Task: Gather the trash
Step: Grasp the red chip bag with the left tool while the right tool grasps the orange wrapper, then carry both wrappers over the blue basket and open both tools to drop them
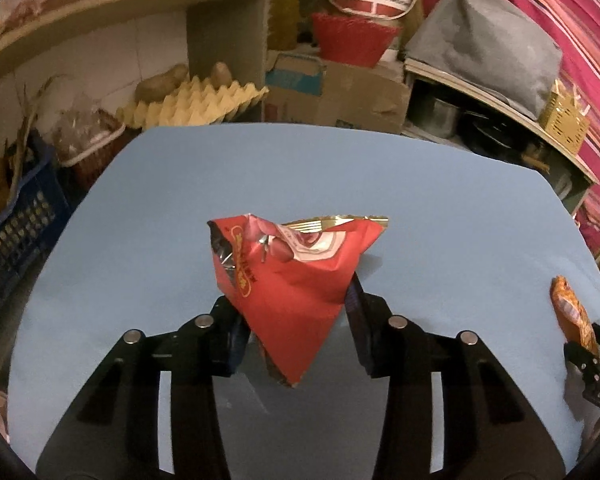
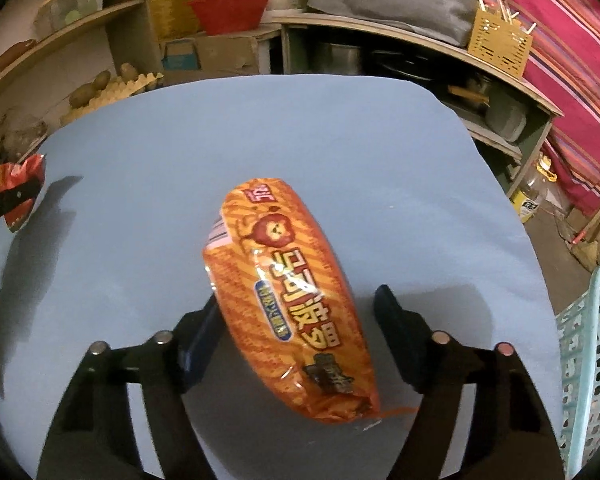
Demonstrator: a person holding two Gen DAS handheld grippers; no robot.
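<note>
A crumpled red snack wrapper (image 1: 296,272) sits between the fingers of my left gripper (image 1: 296,300), above the blue table (image 1: 440,208). The jaws press its two sides; it is held off the surface. An orange snack bag (image 2: 292,296) lies between the fingers of my right gripper (image 2: 300,312). The left finger touches the bag; the right finger stands apart from it with a gap. The orange bag also shows at the right edge of the left wrist view (image 1: 572,316). The red wrapper shows at the left edge of the right wrist view (image 2: 18,192).
A light-blue mesh basket (image 2: 592,360) stands at the table's right side. Behind the table are shelves with an egg tray (image 1: 196,104), a cardboard box (image 1: 340,96), a red bowl (image 1: 352,40), a white bucket and pots. A dark crate (image 1: 16,232) stands at left.
</note>
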